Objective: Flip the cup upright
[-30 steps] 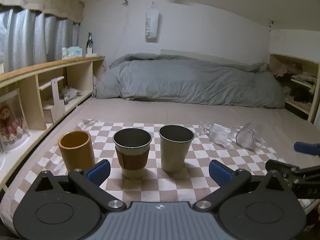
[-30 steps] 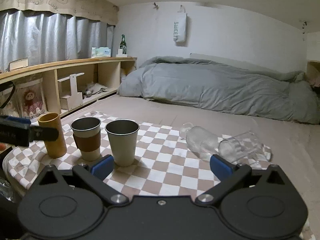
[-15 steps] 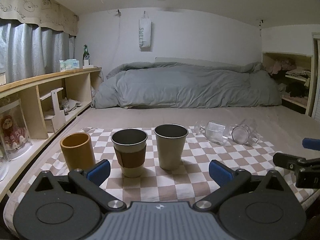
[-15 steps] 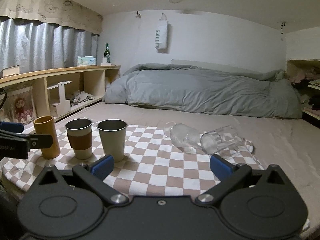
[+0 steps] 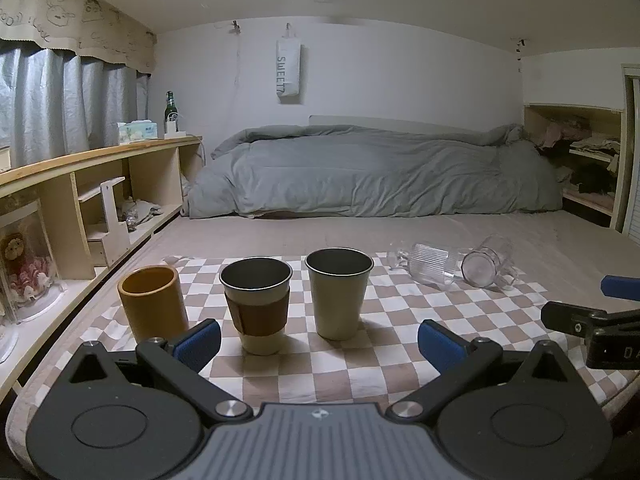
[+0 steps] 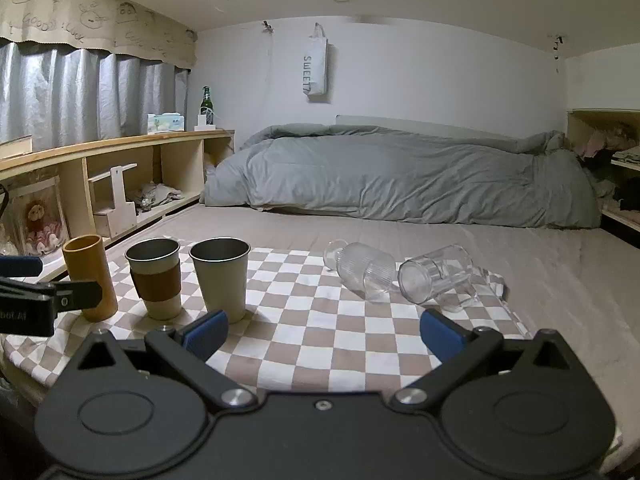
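Two clear glass cups lie on their sides on the checkered cloth [image 6: 320, 332]: a ribbed glass [image 6: 366, 270] and a handled glass mug [image 6: 434, 276], touching each other. They also show far right in the left wrist view, the ribbed glass [image 5: 434, 262] and the mug [image 5: 484, 266]. Three cups stand upright: an orange cup [image 5: 152, 300], a cup with a brown sleeve [image 5: 256, 300] and a steel cup [image 5: 339, 292]. My left gripper [image 5: 318, 342] is open and empty before the upright cups. My right gripper [image 6: 324, 334] is open and empty, short of the lying glasses.
The cloth lies on a bed with a grey duvet [image 5: 372, 172] bunched at the back. A wooden shelf unit [image 5: 100, 184] runs along the left side. The right gripper's fingers show at the left view's right edge [image 5: 592, 320].
Both grippers have drawn back and risen a little, so the cups look slightly farther away. Both stay open. The cups have not moved.
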A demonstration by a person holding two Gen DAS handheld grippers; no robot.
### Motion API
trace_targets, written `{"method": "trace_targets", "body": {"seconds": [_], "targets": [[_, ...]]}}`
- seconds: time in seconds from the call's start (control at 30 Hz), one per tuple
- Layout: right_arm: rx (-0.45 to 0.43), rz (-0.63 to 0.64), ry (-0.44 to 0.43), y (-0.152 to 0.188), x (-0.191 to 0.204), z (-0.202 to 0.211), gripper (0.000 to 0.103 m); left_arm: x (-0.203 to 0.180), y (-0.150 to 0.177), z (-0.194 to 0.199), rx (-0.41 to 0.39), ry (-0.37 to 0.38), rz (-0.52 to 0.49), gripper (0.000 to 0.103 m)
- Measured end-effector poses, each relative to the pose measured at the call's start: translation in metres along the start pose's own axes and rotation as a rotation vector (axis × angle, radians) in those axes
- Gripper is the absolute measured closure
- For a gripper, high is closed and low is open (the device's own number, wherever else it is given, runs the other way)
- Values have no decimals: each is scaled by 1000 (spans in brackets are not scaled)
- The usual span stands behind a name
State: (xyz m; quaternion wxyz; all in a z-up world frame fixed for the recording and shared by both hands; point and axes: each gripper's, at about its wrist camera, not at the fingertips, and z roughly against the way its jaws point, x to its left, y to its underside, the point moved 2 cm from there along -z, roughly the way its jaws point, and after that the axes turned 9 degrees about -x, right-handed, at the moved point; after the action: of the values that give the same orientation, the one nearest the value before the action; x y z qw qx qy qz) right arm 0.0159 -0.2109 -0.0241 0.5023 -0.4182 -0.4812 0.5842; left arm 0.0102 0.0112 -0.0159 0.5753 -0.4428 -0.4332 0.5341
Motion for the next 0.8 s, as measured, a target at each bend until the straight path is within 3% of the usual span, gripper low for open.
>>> {"method": "trace_targets", "body": {"seconds": [0.8], "targets": [[5, -17, 17, 1, -1, 2, 0, -3, 1, -1, 2, -1, -15, 0]]}}
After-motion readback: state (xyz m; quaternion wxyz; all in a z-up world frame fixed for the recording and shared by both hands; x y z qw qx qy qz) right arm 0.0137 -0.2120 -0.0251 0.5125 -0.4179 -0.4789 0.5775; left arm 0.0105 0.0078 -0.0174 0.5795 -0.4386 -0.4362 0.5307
